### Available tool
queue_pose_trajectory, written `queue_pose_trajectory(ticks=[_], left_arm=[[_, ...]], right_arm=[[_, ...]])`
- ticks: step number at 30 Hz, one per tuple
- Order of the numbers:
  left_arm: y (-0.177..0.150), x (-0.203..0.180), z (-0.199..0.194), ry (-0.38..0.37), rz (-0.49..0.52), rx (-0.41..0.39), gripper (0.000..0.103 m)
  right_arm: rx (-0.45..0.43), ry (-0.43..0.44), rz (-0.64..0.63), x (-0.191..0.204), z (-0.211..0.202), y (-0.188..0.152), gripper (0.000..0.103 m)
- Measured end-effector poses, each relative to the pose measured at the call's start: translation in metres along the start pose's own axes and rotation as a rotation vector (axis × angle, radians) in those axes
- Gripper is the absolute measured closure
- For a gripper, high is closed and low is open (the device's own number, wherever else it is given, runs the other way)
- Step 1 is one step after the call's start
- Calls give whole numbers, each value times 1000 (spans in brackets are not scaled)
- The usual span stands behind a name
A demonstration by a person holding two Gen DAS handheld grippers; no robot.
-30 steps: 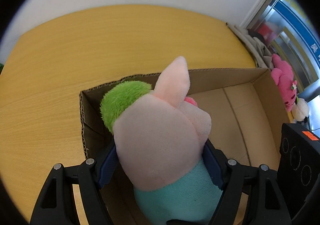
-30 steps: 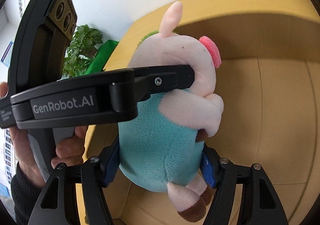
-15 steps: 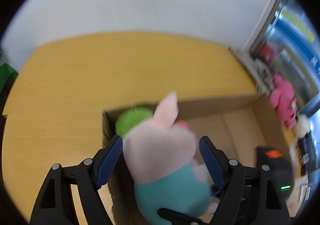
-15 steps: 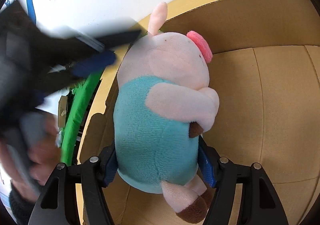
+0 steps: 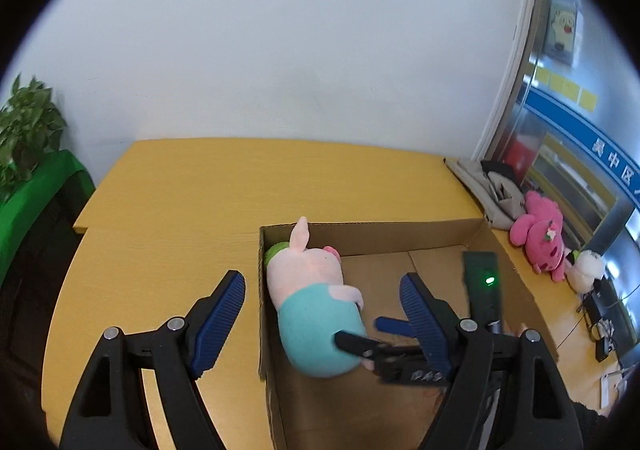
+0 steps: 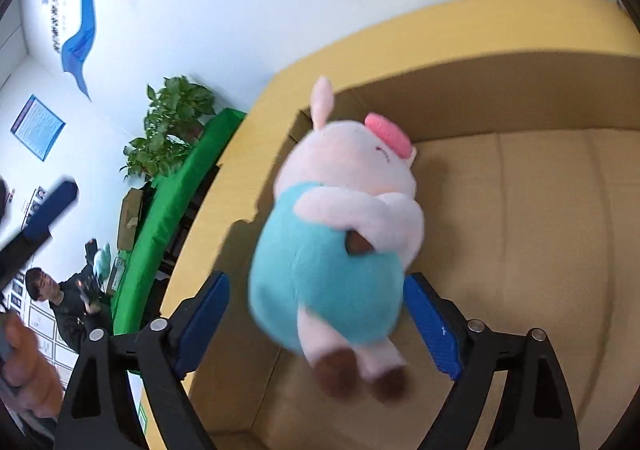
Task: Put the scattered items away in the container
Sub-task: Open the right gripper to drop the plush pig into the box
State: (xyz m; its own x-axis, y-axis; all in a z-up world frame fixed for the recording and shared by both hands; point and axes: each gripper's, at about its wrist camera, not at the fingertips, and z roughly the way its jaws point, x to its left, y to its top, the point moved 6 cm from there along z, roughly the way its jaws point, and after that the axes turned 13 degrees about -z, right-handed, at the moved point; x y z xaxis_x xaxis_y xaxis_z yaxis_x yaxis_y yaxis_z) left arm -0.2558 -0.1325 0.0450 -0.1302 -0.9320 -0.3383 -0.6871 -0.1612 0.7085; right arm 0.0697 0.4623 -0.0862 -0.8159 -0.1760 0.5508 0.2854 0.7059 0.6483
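A pink plush pig in a teal shirt (image 5: 316, 302) is in the left end of the open cardboard box (image 5: 380, 236). My left gripper (image 5: 322, 304) is open and empty, raised above and back from the box. My right gripper (image 6: 316, 310) is open, its blue pads on either side of the pig (image 6: 344, 234) with gaps, and the pig looks blurred as if dropping free. The right gripper also shows in the left wrist view (image 5: 384, 342), inside the box beside the pig.
The box sits on a yellow wooden table (image 5: 180, 217). A pink plush toy (image 5: 540, 234) and a white plush (image 5: 586, 266) lie at the table's right edge, by folded grey cloth (image 5: 488, 185). A potted plant (image 6: 168, 125) and a green stand (image 5: 28, 193) are left.
My left gripper opened, let go of the pig and pulled up and back. My right gripper then opened too, and the pig has sunk into the box.
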Motion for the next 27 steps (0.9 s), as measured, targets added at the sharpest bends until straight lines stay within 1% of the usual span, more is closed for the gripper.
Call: queue_pose_trajectory(ticks=[1, 3, 6, 7, 10, 12, 13, 16, 19, 22, 27], left_arm=[[-5, 1, -11, -4, -22, -20, 23], [-16, 3, -27, -5, -45, -45, 23], [-40, -1, -46, 13, -58, -65, 23], [-50, -5, -50, 21, -47, -65, 23], [-73, -19, -58, 32, -18, -79, 23], [-86, -27, -67, 30, -9, -94, 23], [-94, -30, -71, 25, -11, -104, 23], [-115, -41, -79, 3, -21, -105, 23], [-132, -48, -85, -2, -32, -107, 23], [-144, -52, -88, 10, -38, -106, 23], [-155, -61, -91, 34, -22, -100, 23]], right_arm=[[-2, -6, -17, 5, -16, -5, 8], [-8, -30, -52, 17, -35, -13, 8], [-51, -99, -124, 34, -86, -30, 7], [-65, -119, -138, 55, -83, -29, 7], [-96, -189, -177, 54, -145, -55, 5], [-122, -246, -215, 63, -179, -69, 2], [-133, -291, -238, 69, -196, -79, 1], [-144, -382, -274, 73, -224, -94, 1], [-147, -464, -266, 68, -244, -112, 1], [-145, -504, -261, 65, -250, -123, 1], [-143, -526, -274, 63, -256, -132, 1]])
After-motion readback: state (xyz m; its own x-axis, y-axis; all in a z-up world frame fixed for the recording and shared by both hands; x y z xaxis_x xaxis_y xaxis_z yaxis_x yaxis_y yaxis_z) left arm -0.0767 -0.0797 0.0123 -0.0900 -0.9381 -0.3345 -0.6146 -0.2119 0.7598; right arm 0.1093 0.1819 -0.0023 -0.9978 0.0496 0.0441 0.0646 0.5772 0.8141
